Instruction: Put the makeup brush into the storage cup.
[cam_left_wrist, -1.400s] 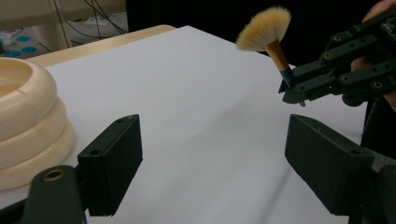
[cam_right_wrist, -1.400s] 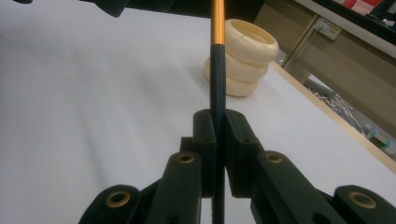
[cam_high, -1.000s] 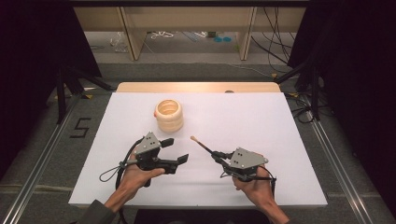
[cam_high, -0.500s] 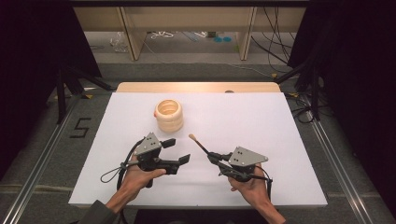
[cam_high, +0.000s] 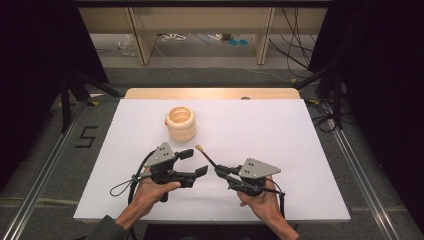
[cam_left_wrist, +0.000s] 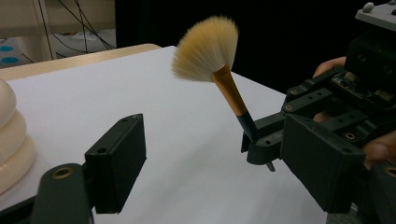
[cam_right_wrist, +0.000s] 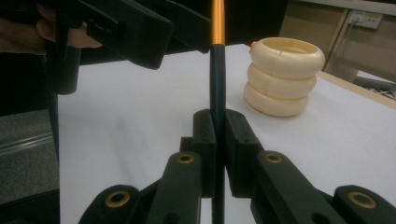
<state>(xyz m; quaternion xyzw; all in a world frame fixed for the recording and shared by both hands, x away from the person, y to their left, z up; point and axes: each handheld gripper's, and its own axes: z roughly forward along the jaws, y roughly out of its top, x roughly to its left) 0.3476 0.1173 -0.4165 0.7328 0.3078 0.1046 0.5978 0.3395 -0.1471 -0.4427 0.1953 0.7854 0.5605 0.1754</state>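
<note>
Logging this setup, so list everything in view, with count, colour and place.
brush: one, cream bristles, orange and black handle, raised over the near middle of the sheet
ribbed holder: one, cream, far left-centre of the sheet
white sheet: one, covering the table
wooden table: one, tan edge at the far side
left gripper: one, black, jaws open, beside the brush
right gripper: one, black, clamped on the brush handle
hands: two, near edge

In the right gripper view the brush (cam_right_wrist: 218, 70) runs off the top edge, bristles unseen. In the left gripper view the ringed holder (cam_left_wrist: 11, 135) is cut by the left edge.
</note>
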